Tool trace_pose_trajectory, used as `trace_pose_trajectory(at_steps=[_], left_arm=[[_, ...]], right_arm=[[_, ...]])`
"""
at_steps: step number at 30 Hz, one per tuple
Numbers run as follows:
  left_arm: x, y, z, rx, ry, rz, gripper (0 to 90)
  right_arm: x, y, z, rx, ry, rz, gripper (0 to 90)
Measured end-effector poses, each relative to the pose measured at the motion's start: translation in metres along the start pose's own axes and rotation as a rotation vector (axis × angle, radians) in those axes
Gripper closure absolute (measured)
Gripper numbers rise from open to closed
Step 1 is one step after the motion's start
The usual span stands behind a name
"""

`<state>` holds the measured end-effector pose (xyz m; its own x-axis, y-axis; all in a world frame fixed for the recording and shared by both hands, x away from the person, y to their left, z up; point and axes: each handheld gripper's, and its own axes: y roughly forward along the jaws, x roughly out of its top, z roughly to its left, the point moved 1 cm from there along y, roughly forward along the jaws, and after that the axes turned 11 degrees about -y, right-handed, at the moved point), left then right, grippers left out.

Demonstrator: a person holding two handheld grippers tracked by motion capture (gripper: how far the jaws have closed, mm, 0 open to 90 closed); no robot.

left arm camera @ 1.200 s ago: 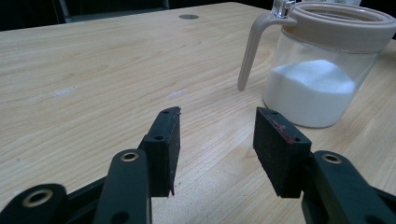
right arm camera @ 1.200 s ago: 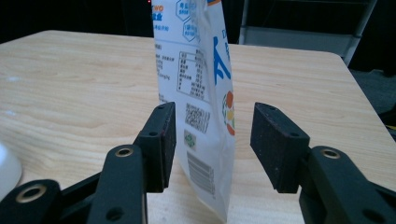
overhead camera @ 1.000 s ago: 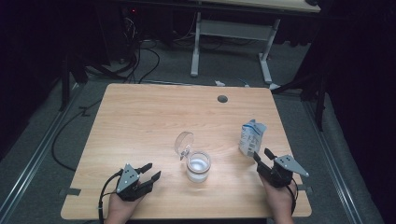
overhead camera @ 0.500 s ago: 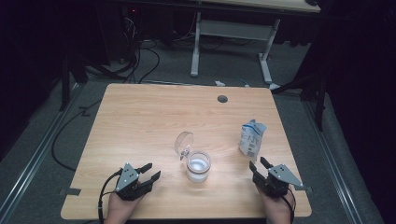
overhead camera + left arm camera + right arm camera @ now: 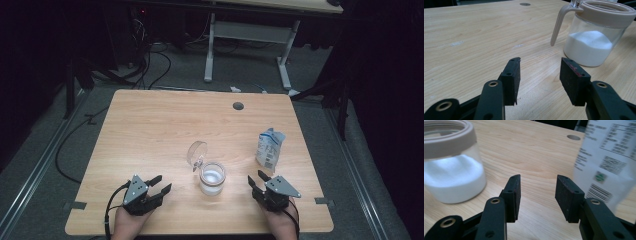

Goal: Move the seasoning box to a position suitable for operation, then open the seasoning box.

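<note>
A clear glass jar [image 5: 212, 177] with a beige rim holds white powder; its hinged lid [image 5: 196, 152] stands flipped open. A white and blue carton [image 5: 270, 148] stands upright to the jar's right. My left gripper [image 5: 164, 183] rests open near the table's front edge, left of the jar, with nothing between its jaws. In the left gripper view, the gripper [image 5: 540, 62] points at bare wood beside the jar [image 5: 594, 42]. My right gripper [image 5: 256, 177] is open between jar and carton; its jaws have just been closing on nothing. In the right gripper view, the gripper [image 5: 537, 180] has the jar [image 5: 451, 170] on one side and the carton [image 5: 609, 157] on the other.
The wooden table [image 5: 150, 125] has a round cable hole [image 5: 238, 106] near its far edge. Cables lie on the grey floor at the left, and another table's white legs [image 5: 210, 50] stand behind. Dark space surrounds the table.
My right gripper has slid left along the front of the table, away from the carton and closer to the jar, and its jaws stand narrower. The left gripper has not moved.
</note>
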<state>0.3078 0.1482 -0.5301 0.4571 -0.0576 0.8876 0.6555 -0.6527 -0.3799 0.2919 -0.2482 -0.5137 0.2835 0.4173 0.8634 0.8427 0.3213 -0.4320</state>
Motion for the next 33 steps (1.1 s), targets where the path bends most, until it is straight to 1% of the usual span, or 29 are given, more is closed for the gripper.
trace_pose_trajectory(at_steps=[2,5,8,10,11,12,13,14,18,21,22,23,24,25,27,30,33], left_arm=[[0.001,0.0,-0.001,0.003,-0.012,-0.004,51.4],[0.001,0.002,-0.003,0.014,-0.007,0.015,54.0],[0.004,0.002,-0.005,0.007,-0.023,0.015,55.6],[0.005,0.002,-0.005,0.007,-0.025,0.012,57.5],[0.007,0.002,-0.006,0.003,-0.045,0.004,59.3],[0.008,0.002,-0.006,-0.007,-0.057,0.006,61.7],[0.008,0.002,-0.006,-0.007,-0.057,0.006,64.1],[0.011,0.003,-0.008,-0.008,-0.076,0.014,65.8],[0.016,0.009,-0.014,-0.003,-0.077,0.027,72.7],[0.024,0.017,-0.018,0.001,-0.083,0.03,78.3],[0.024,0.017,-0.018,0.001,-0.083,0.03,80.3],[0.03,0.021,-0.02,0.001,-0.084,0.024,80.3],[0.033,0.024,-0.022,0.001,-0.08,0.019,82.7],[0.041,0.029,-0.025,0.004,-0.066,0.023,85.0],[0.05,0.036,-0.028,-0.001,-0.063,0.02,86.5],[0.062,0.044,-0.031,0.0,-0.061,0.016,88.1],[0.072,0.05,-0.03,-0.009,-0.085,-0.001,88.5]], right_arm=[[0.003,0.004,0.004,0.015,-0.006,-0.006,57.0],[0.006,0.009,0.01,0.04,-0.014,-0.004,58.7],[0.007,0.013,0.015,0.06,-0.032,-0.003,60.6],[0.008,0.014,0.017,0.067,-0.039,-0.002,61.4],[0.009,0.016,0.02,0.076,-0.044,-0.002,61.5],[0.009,0.017,0.021,0.078,-0.042,-0.003,61.5],[0.009,0.017,0.022,0.085,-0.041,-0.005,62.0],[0.009,0.018,0.023,0.089,-0.049,-0.006,62.8],[0.009,0.018,0.028,0.102,-0.07,-0.003,67.8],[0.011,0.017,0.031,0.119,-0.078,0.0,78.1],[0.011,0.017,0.031,0.119,-0.078,0.0,78.1],[0.012,0.017,0.032,0.125,-0.078,-0.002,81.7],[0.013,0.016,0.033,0.133,-0.089,-0.007,86.6],[0.014,0.016,0.035,0.144,-0.091,-0.004,89.8],[0.016,0.018,0.037,0.163,-0.087,-0.005,89.8],[0.019,0.019,0.042,0.175,-0.098,-0.009,89.8],[0.021,0.02,0.047,0.182,-0.112,-0.009,89.8]])
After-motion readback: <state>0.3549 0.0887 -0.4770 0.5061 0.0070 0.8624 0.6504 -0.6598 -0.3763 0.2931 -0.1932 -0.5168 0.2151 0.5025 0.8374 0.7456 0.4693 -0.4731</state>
